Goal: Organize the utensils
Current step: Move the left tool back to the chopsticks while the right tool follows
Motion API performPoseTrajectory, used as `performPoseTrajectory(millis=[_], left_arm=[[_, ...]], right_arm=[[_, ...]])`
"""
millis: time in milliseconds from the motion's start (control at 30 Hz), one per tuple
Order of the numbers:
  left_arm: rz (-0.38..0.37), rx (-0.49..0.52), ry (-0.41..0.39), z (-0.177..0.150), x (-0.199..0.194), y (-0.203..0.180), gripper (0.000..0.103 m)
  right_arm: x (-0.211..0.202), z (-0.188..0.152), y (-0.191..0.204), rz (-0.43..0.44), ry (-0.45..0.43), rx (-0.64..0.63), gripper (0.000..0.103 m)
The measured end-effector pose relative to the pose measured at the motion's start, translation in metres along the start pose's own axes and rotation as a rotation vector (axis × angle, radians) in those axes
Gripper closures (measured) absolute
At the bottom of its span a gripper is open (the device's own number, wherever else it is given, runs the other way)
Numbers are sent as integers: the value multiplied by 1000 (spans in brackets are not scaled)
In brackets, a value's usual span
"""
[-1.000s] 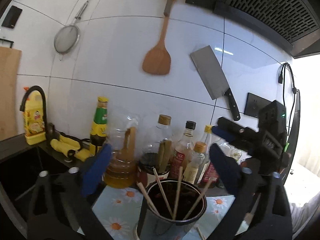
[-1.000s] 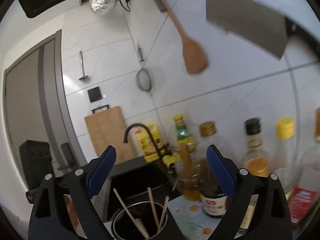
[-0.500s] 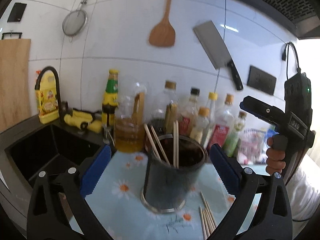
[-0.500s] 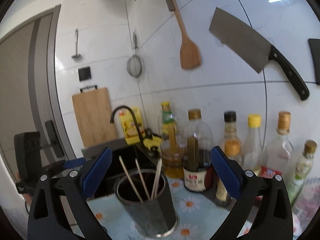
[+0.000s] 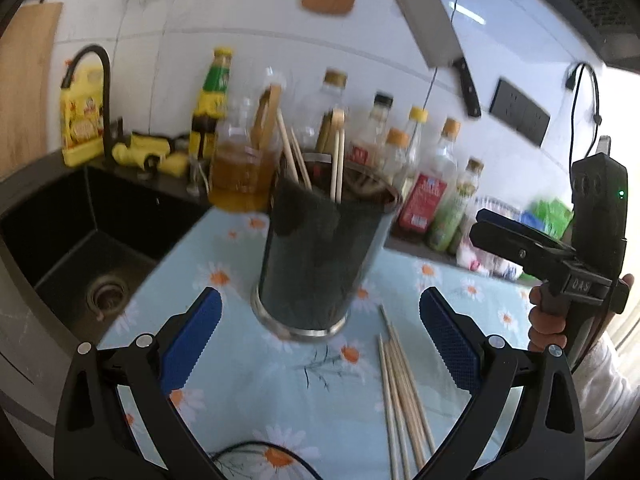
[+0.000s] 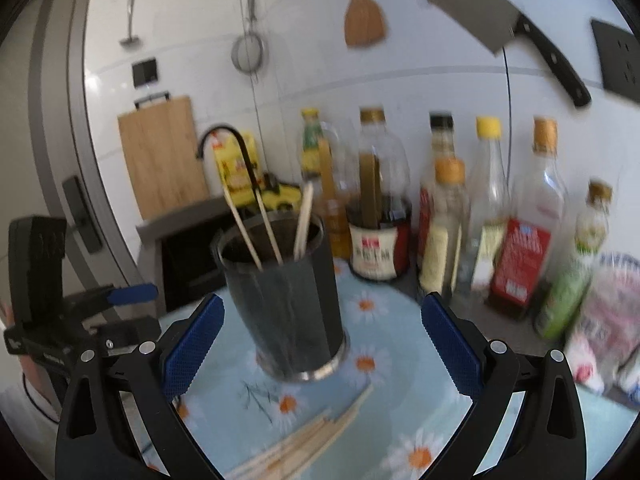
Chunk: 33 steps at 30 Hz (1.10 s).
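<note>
A dark metal utensil holder stands on a daisy-print mat with several wooden chopsticks upright in it; it also shows in the right wrist view. A loose bundle of chopsticks lies on the mat in front of it, also in the right wrist view. My left gripper is open and empty, just short of the holder. My right gripper is open and empty, above the loose chopsticks; it also shows in the left wrist view.
A row of sauce and oil bottles stands behind the holder against the tiled wall. A black sink with a faucet lies to the left. A cleaver, a wooden spatula and a strainer hang on the wall.
Both grippers have dropped lower and pulled back, tilting down. The holder now sits farther ahead and the loose chopsticks on the mat have come into view. Both stay open.
</note>
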State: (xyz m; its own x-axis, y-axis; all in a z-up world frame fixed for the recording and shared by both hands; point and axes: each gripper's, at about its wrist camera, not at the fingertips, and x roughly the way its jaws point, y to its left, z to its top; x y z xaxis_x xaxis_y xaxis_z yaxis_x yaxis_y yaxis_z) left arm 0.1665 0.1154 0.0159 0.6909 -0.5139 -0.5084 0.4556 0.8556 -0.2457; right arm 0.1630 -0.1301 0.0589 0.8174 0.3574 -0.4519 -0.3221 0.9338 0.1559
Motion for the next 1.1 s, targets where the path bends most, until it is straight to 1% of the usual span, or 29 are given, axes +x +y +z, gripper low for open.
performPoseTrajectory(millis=[100,200,267,367,433,567,700,767,967,1100], left_arm=[[-30,-3,87,-9,16,0,6],[-56,4,146,-18,29,-1,6],[-59,22,182,-23,38,-4,6],[-73,51,245,-30,51,-9,6],[-81,62,292,-34,61,-11,6],[-80,145,355,-45,72,-21,6],[-74,232,421,-58,83,-31,6],[-73,254,440,-61,86,-33,6],[-85,288,478,-63,96,-40,6],[-56,306,506,-65,105,-42,6]], right_arm=[[6,-22,0,-46,66,15,8],[12,-42,-2,-75,139,26,8],[16,-59,-3,-96,201,33,8],[17,-79,-3,-130,258,30,8],[20,-93,-2,-170,303,19,8],[24,-110,-5,-222,369,36,8],[33,-117,-8,-255,418,82,8],[38,-118,-9,-271,448,108,8],[50,-114,-11,-307,496,156,8],[58,-113,-13,-312,527,192,8]])
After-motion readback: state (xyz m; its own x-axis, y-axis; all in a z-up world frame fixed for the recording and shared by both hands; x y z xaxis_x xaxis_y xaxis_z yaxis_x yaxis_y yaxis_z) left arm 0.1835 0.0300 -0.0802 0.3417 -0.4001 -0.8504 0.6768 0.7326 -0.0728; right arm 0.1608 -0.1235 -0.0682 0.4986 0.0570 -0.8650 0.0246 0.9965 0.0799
